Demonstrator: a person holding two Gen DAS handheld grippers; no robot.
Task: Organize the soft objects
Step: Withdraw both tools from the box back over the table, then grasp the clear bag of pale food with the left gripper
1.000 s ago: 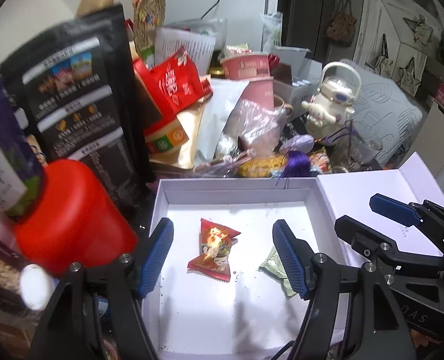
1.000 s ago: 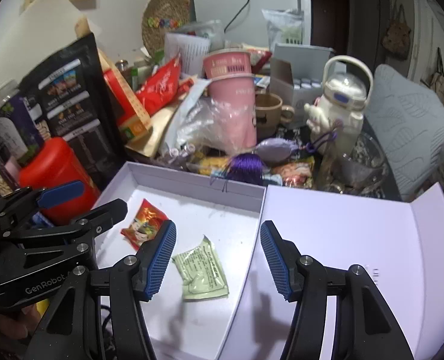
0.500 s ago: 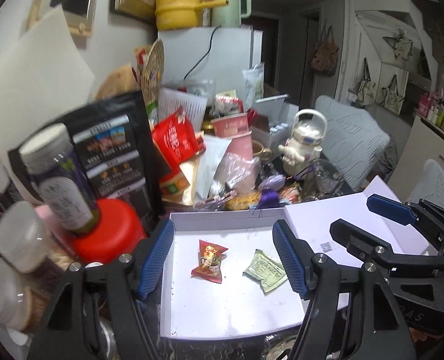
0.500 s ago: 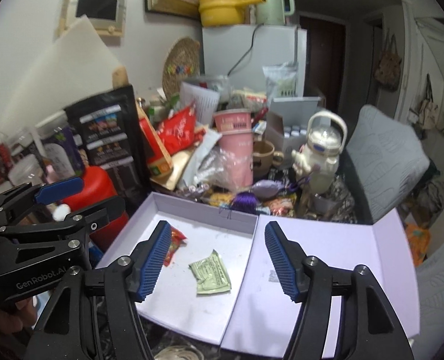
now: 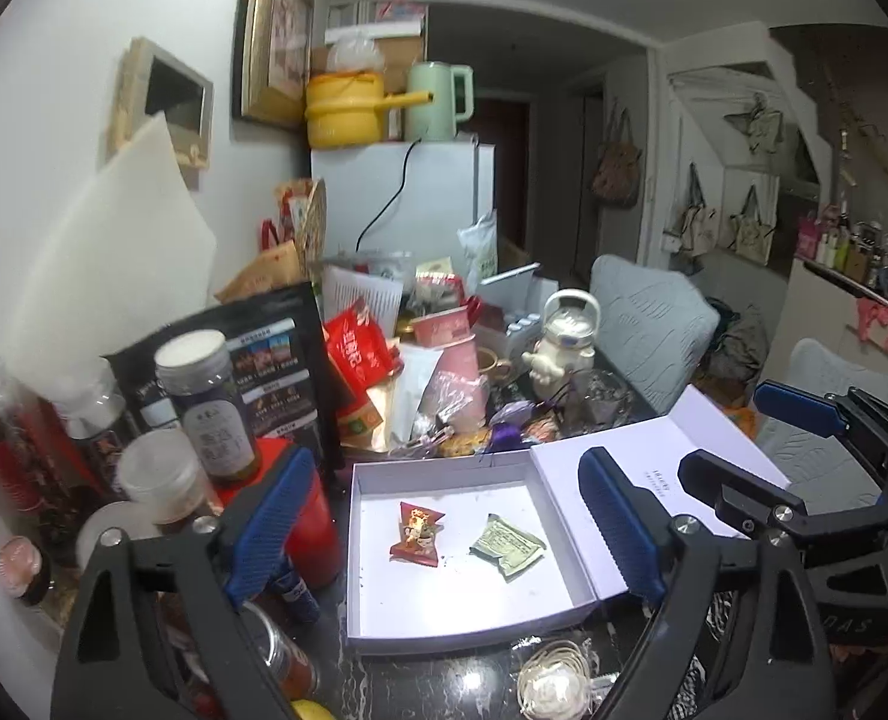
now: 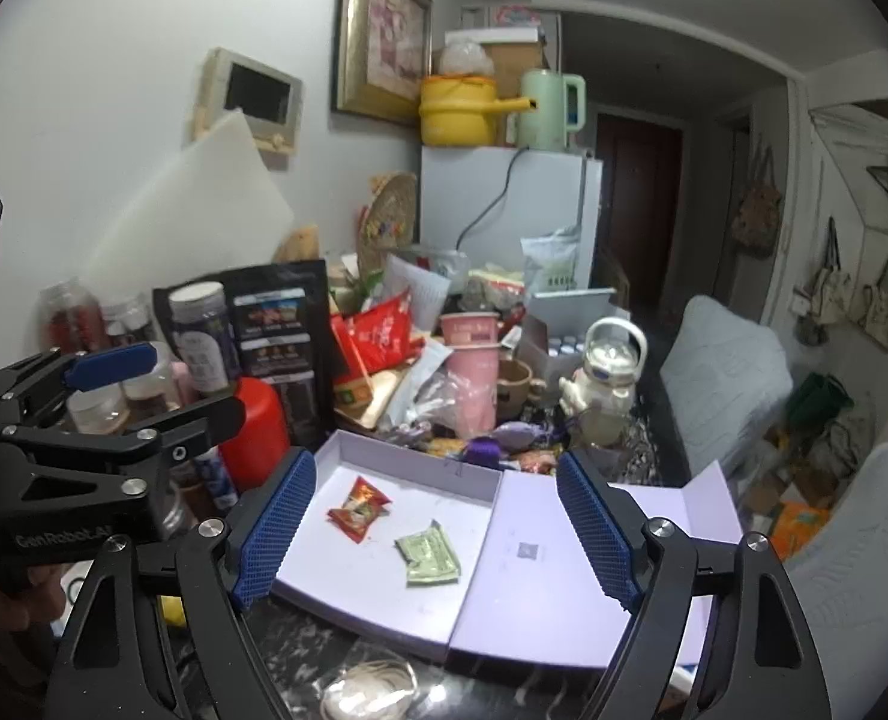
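I hold my left hand-held gripper [image 5: 444, 516] and right hand-held gripper [image 6: 435, 531] spread wide and empty above the white box [image 5: 360, 540]. Red packet [image 5: 415, 534] and green packet [image 5: 507, 547] lie inside, so I judge I'm between picks; next, a soft item from the pile behind.

Print on red packet [image 5: 417, 534] and green packet [image 5: 507, 548] too small to read. White box [image 6: 348, 591] near corner hidden behind right gripper fingers [image 6: 276, 525]. Desk [image 5: 444, 681] cut by bottom edge.
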